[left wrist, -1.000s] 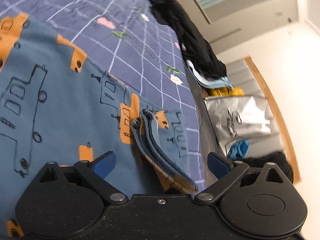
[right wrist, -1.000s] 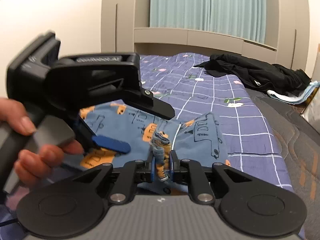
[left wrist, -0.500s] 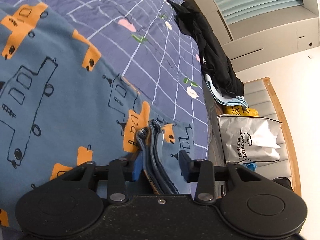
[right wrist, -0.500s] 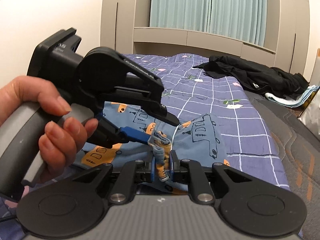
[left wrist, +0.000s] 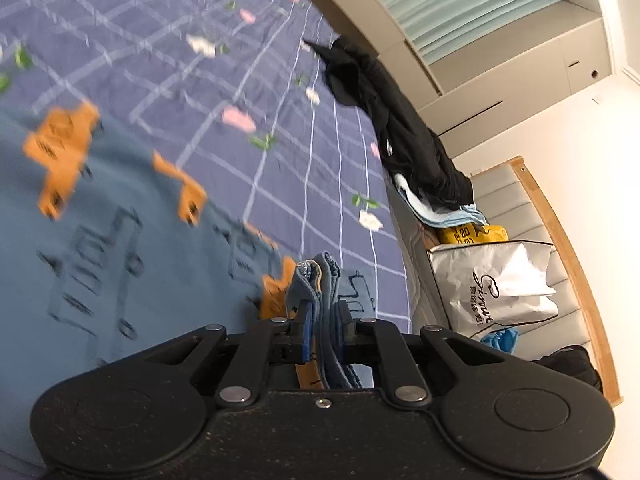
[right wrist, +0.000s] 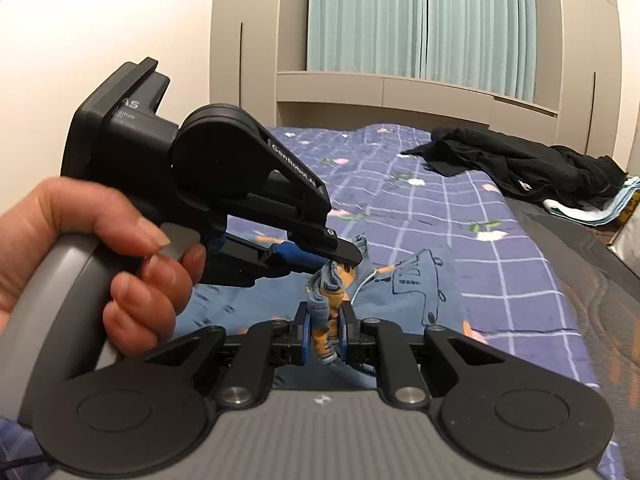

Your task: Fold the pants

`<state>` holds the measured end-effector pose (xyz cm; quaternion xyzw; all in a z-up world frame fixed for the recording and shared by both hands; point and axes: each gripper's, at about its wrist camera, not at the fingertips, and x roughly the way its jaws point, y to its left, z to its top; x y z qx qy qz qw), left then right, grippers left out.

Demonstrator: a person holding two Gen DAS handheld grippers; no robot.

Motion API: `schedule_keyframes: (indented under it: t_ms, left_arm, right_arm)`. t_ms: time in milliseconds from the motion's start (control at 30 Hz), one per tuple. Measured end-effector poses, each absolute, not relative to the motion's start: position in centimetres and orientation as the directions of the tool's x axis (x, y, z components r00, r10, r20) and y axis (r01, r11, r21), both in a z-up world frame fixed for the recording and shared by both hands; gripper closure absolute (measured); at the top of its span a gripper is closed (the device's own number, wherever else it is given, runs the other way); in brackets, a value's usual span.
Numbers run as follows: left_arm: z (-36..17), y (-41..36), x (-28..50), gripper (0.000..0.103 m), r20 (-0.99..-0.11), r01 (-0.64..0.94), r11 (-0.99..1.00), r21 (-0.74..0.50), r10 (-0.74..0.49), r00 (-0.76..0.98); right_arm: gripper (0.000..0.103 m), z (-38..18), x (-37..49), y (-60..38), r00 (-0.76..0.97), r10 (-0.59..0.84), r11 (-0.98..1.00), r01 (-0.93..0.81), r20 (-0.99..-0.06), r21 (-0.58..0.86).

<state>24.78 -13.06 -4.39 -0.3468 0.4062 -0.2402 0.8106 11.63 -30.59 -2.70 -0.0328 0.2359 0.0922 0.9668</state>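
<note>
Nearest the lens in the left wrist view, the left gripper (left wrist: 323, 334) is now clamping a bunched edge of the pants (left wrist: 132, 264); half a second ago its blue pads were only closing in on either side of that edge, and a second ago they were standing wide apart. The view is also tilting and blurring more than before, with the cloth at the left smeared.

In the right wrist view, the right gripper (right wrist: 323, 338) is staying clamped on its own bunched edge of the pants (right wrist: 416, 292), as in both earlier pictures. Just beyond it, the left gripper (right wrist: 316, 258) is reaching in from the left, held by the person's left hand (right wrist: 100, 256), and is biting the cloth just past the right gripper's hold (earlier it was hovering open near the same spot).

The pants are blue-grey with orange vehicle shapes and dark outline drawings of trucks. They are lying on the bed (right wrist: 500, 264), with the gathered edge pulled up into a small upright ridge between the two holds and a thin white cord (right wrist: 366, 282) trailing from it to the right.

Farther off, a black garment (right wrist: 520, 168) is lying on the right far part of the checked purple bedcover, over some light blue cloth (right wrist: 592, 210). Beside the bed, in the left wrist view, a silver bag (left wrist: 496, 286) with dark lettering is standing against a padded wall panel, a yellow packet (left wrist: 468, 234) behind it. At the far end, pale green curtains (right wrist: 420, 20) are hanging above beige cabinets.
</note>
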Motion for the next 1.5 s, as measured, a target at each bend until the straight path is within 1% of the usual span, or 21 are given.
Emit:
schedule_keyframes:
  t_ms: [233,433,633,900,933,967,1000,1033,1067,1133,1167,1200,1233,1267,1300,1333,1367,1433,1500]
  left_arm:
    - [-2.5,-8.3,24.2,0.092,-0.486,0.136,0.695,-0.706,-0.615,0.621]
    - [-2.6,-4.6,23.7,0.092,-0.49,0.123,0.714,-0.689,-0.584,0.648]
    - [-3.9,-2.2,23.4,0.092,-0.514,0.1,0.737,-0.669,-0.555,0.654]
    - [-6.0,-1.5,23.3,0.091,-0.555,0.065,0.761,-0.646,-0.526,0.644]
    - [-6.2,-1.5,23.3,0.091,-0.56,0.062,0.764,-0.642,-0.523,0.643]
    - [-6.4,-1.4,23.4,0.087,-0.566,0.059,0.768,-0.638,-0.519,0.641]
    - [-6.5,-1.4,23.4,0.085,-0.57,0.054,0.77,-0.636,-0.515,0.64]
    - [-6.6,-1.4,23.4,0.081,-0.572,0.048,0.772,-0.634,-0.511,0.642]
    - [-6.7,-1.3,23.4,0.073,-0.574,0.047,0.774,-0.632,-0.508,0.642]
    - [-6.7,-1.2,23.4,0.063,-0.578,0.046,0.784,-0.619,-0.494,0.65]
    - [-6.7,-1.2,23.4,0.058,-0.58,0.045,0.792,-0.609,-0.483,0.657]
    - [-6.6,-1.2,23.5,0.055,-0.582,0.045,0.802,-0.595,-0.47,0.664]
    - [-6.6,-1.1,23.5,0.048,-0.583,0.047,0.811,-0.584,-0.459,0.67]
    - [-6.5,-1.1,23.6,0.044,-0.584,0.047,0.817,-0.575,-0.45,0.675]
    - [-6.6,-1.1,23.7,0.043,-0.586,0.048,0.82,-0.57,-0.447,0.676]
    - [-6.7,-1.1,23.9,0.041,-0.589,0.05,0.822,-0.567,-0.448,0.673]
    - [-6.8,-1.2,24.0,0.04,-0.594,0.052,0.826,-0.561,-0.445,0.67]
    - [-7.0,-1.6,24.3,0.038,-0.61,0.059,0.846,-0.529,-0.428,0.666]
    - [-7.3,-2.2,24.3,0.038,-0.623,0.073,0.869,-0.489,-0.407,0.668]
  right_arm:
    - [0.087,-1.7,12.4,-27.1,0.866,0.244,0.964,-0.267,-0.436,0.009]
    - [0.087,-1.6,13.2,-23.9,0.843,0.307,0.943,-0.331,-0.442,0.023]
    - [0.088,-2.5,13.6,-21.3,0.807,0.344,0.925,-0.38,-0.48,0.023]
    - [0.088,-4.2,14.5,-20.0,0.771,0.348,0.917,-0.398,-0.532,0.023]
    - [0.087,-4.5,14.5,-20.0,0.768,0.349,0.917,-0.399,-0.538,0.025]
    - [0.087,-4.7,14.4,-20.0,0.763,0.349,0.916,-0.401,-0.543,0.026]
    - [0.083,-4.9,14.4,-20.0,0.76,0.352,0.915,-0.403,-0.547,0.029]
    - [0.079,-5.1,14.3,-20.0,0.754,0.359,0.912,-0.409,-0.55,0.034]
    - [0.075,-5.2,14.2,-20.0,0.752,0.363,0.91,-0.412,-0.55,0.037]
    - [0.064,-5.2,14.2,-19.9,0.751,0.371,0.907,-0.42,-0.547,0.039]
    - [0.061,-5.2,14.2,-19.9,0.752,0.368,0.907,-0.419,-0.547,0.033]
    - [0.052,-5.1,14.1,-20.0,0.755,0.362,0.909,-0.417,-0.547,0.026]
    - [0.04,-5.1,13.7,-20.1,0.759,0.354,0.911,-0.412,-0.546,0.019]
    - [0.035,-5.1,13.4,-20.4,0.762,0.35,0.913,-0.408,-0.545,0.016]
    - [0.028,-5.0,13.2,-20.8,0.766,0.345,0.915,-0.403,-0.542,0.013]
    - [0.025,-4.9,12.9,-21.4,0.773,0.336,0.919,-0.395,-0.539,0.006]
    - [0.023,-4.8,12.7,-21.9,0.779,0.323,0.923,-0.385,-0.538,-0.004]
    - [0.016,-4.7,12.4,-23.1,0.794,0.278,0.937,-0.349,-0.541,-0.03]
    - [0.013,-4.7,12.3,-24.6,0.814,0.223,0.954,-0.295,-0.536,-0.05]
